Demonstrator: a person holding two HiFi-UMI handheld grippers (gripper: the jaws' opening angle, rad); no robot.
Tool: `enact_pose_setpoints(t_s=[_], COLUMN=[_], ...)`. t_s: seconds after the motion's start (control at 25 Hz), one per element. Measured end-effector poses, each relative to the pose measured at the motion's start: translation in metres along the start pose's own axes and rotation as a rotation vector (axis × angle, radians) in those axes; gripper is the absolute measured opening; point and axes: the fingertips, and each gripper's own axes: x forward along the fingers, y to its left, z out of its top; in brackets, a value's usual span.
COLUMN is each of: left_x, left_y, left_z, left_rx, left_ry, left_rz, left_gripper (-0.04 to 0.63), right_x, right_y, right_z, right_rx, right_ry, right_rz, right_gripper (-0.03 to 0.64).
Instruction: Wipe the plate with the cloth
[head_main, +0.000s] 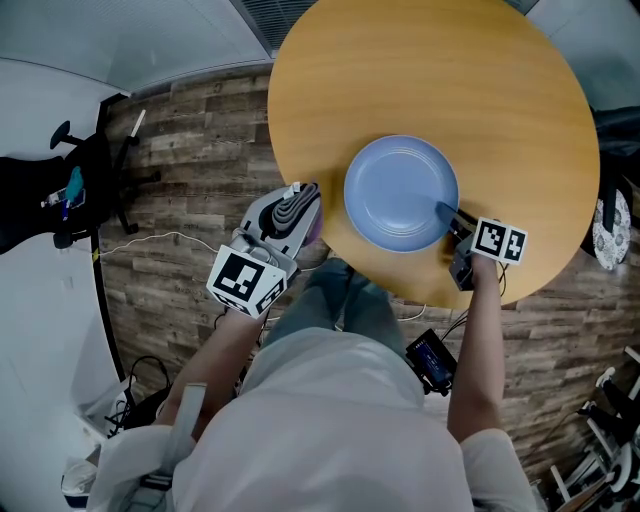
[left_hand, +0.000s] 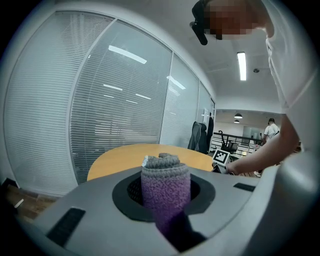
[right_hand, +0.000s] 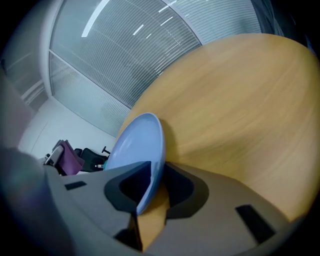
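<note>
A light blue plate (head_main: 400, 193) lies flat on the round wooden table (head_main: 430, 70), close to its near edge. My right gripper (head_main: 452, 216) reaches in from the plate's near right side. In the right gripper view the plate's rim (right_hand: 145, 150) stands between the two jaws of that gripper (right_hand: 152, 176), which straddle it with a little wood still showing beside it. My left gripper (head_main: 300, 205) hovers at the table's near left edge, left of the plate and apart from it. It is shut on a rolled grey and purple cloth (head_main: 292, 212), which fills its jaws (left_hand: 165, 187).
A black office chair (head_main: 85, 190) stands on the wood floor to the left. Cables (head_main: 170, 240) trail over the floor, and a dark device (head_main: 432, 360) hangs by my right side. Glass walls with blinds (left_hand: 115, 115) lie beyond the table.
</note>
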Motion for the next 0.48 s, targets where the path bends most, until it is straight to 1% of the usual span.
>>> enact_pose_setpoints(t_s=[0.04, 0.08, 0.28, 0.36, 0.48], left_x=[-0.0012, -0.0023, -0.0045, -0.0045, -0.0082], left_y=[0.0003, 0.0006, -0.0012, -0.0004, -0.0005], left_z=[0.0002, 0.0002, 0.0011, 0.0005, -0.0009], left_rx=[-0.001, -0.001, 0.0, 0.0, 0.0], left_ry=[-0.002, -0.003, -0.005, -0.006, -0.007], left_rz=[0.002, 0.003, 0.006, 0.009, 0.008], left_gripper=[0.075, 0.075, 0.075, 0.075, 0.075], right_x=[0.0011, 0.0022, 0.0023, 0.0024, -0.0003], right_y=[-0.0004, -0.0007, -0.0014, -0.0012, 0.0062], right_z=[-0.0001, -0.0001, 0.0004, 0.0027, 0.0078], right_rx=[-0.002, -0.005, -0.031, -0.027, -0.029], right_ry=[0.002, 0.003, 0.002, -0.017, -0.078], right_rz=[-0.011, -0.02, -0.037, -0.034, -0.01], right_gripper=[0.079, 0.071, 0.067, 0.064, 0.049])
